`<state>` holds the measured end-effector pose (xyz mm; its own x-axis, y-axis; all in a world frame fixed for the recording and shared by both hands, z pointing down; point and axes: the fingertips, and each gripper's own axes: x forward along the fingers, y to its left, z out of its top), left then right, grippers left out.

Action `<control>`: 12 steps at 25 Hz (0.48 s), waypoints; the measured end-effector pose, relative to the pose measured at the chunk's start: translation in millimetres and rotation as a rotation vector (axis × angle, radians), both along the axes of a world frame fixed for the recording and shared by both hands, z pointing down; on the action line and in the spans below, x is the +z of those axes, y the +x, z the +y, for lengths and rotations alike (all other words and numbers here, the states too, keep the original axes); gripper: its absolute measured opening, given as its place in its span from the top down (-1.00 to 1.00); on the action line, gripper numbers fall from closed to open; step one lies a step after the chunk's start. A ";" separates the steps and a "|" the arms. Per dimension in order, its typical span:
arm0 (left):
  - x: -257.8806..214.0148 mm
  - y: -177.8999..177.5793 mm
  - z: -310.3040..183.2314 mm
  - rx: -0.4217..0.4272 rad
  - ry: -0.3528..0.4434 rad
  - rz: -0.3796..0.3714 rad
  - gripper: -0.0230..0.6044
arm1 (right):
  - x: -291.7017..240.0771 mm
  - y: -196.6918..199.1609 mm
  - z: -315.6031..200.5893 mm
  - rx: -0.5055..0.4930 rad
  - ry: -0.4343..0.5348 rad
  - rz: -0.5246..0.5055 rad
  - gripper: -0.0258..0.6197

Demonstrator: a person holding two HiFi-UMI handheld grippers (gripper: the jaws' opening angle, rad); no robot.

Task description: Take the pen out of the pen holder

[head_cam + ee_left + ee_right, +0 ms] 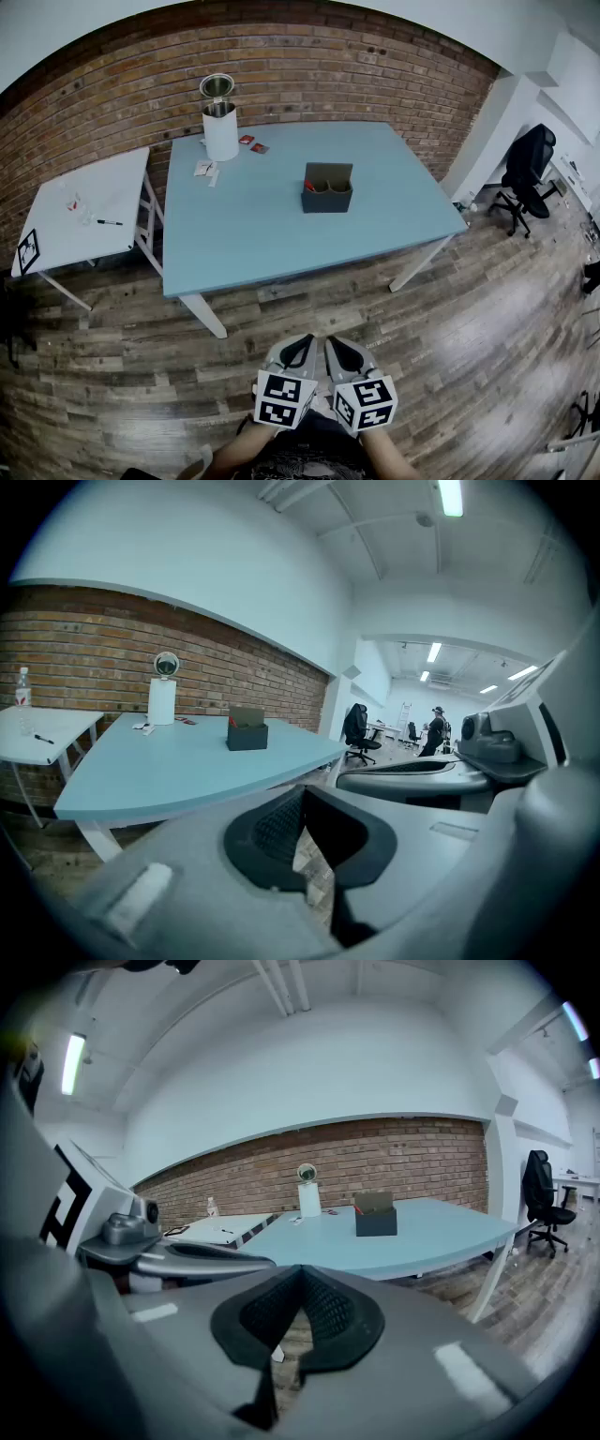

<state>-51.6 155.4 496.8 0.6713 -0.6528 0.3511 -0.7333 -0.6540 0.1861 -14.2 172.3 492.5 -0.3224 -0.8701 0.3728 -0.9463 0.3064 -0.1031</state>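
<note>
A dark pen holder (327,192) stands near the middle of the blue table (262,234), with a red pen (309,186) at its left end. Both gripper views show the pen holder (247,735) (376,1219) far ahead. My left gripper (298,352) and right gripper (342,354) hang side by side over the wooden floor, well short of the table's near edge. In the left gripper view the jaw tips of the left gripper (306,787) meet with nothing between them. The right gripper (302,1267) is likewise shut and empty.
A white cylinder (221,136) topped by a metal cup stands at the table's far left, with small red and white bits (253,143) beside it. A white side table (94,202) with a black pen (110,222) stands left. An office chair (525,169) is at right.
</note>
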 end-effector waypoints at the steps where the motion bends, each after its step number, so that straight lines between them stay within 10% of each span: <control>1: 0.3 1.9 2.1 0.001 -0.001 0.003 0.92 | 0.5 0.3 1.4 0.001 -0.002 -0.001 0.91; 12: 6.5 17.6 -14.5 0.021 -0.007 -0.017 0.92 | 3.8 11.3 -17.2 0.021 -0.003 -0.026 0.91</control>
